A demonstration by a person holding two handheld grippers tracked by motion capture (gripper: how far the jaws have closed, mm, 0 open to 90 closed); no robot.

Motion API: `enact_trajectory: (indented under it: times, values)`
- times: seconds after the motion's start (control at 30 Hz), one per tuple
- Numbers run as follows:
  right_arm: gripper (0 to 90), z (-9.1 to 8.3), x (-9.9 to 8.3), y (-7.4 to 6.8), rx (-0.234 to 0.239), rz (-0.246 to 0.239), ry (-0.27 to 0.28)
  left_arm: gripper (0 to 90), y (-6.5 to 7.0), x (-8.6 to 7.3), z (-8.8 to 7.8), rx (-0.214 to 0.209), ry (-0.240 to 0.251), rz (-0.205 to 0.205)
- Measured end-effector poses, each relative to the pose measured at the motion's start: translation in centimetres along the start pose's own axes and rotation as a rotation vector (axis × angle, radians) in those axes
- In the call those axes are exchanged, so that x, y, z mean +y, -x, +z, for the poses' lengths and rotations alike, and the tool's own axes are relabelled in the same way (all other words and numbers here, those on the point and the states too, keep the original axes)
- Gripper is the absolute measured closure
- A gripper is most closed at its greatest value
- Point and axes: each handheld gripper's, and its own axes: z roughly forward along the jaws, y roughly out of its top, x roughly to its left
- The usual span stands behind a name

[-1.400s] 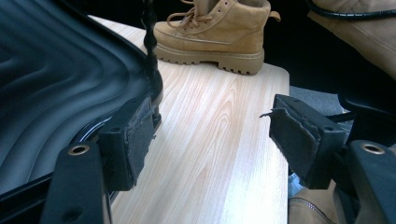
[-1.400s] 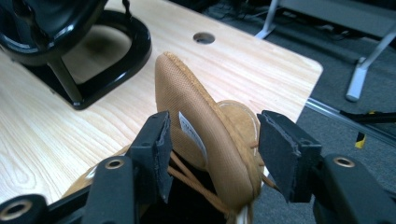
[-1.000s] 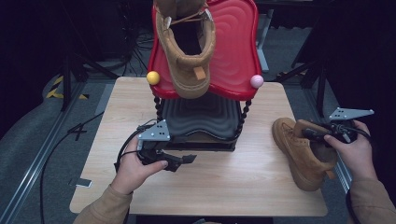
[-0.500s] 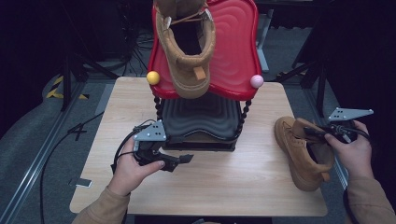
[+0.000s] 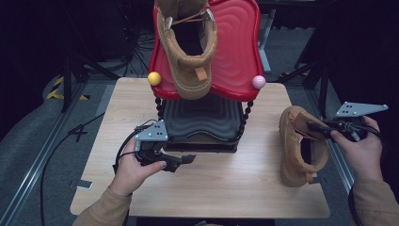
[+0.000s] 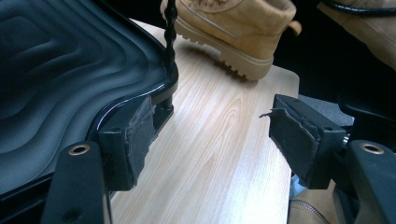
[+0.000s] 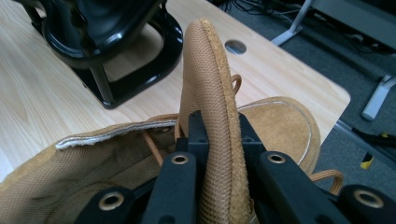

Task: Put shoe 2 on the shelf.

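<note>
A tan boot [image 5: 301, 146] is at the right of the wooden table [image 5: 221, 188], its opening facing up. My right gripper [image 5: 314, 127] has just been closing and is now shut on the boot's mesh tongue [image 7: 208, 70], which stands up between the jaws of the right gripper [image 7: 218, 128]. A second tan boot [image 5: 188, 56] rests on the rack's red upper shelf [image 5: 235, 56]. My left gripper [image 5: 187, 160] is open and holds nothing, low over the table in front of the black lower shelf [image 5: 202, 117]. In the left gripper view, the left gripper [image 6: 212, 140] points across bare wood toward the held boot [image 6: 233, 28].
The two-tier rack stands mid-table on a black base [image 7: 135, 70], with a yellow ball [image 5: 154, 78] and a pink ball [image 5: 258, 81] at the red shelf's corners. Cables [image 5: 70, 136] trail off the table's left side. A round hole [image 7: 235, 46] is near the far right corner.
The right gripper's jaws have closed on the boot's tongue and the right hand has risen a little, drawing the boot slightly up and left. The left hand has stayed put.
</note>
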Motion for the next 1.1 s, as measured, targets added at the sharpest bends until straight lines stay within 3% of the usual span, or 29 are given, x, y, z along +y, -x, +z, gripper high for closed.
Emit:
enact_trajectory:
  times: [0.57, 1.1]
  values:
    - [82.0, -4.3, 7.3, -1.4, -0.01, -0.065, 0.061, 31.3, -0.1, 0.1, -0.7, -0.001, 0.022, 0.001]
    - [82.1, -7.0, 11.9, -1.9, -0.007, -0.076, 0.085, 31.3, -0.3, 0.2, -1.2, -0.003, 0.036, -0.002]
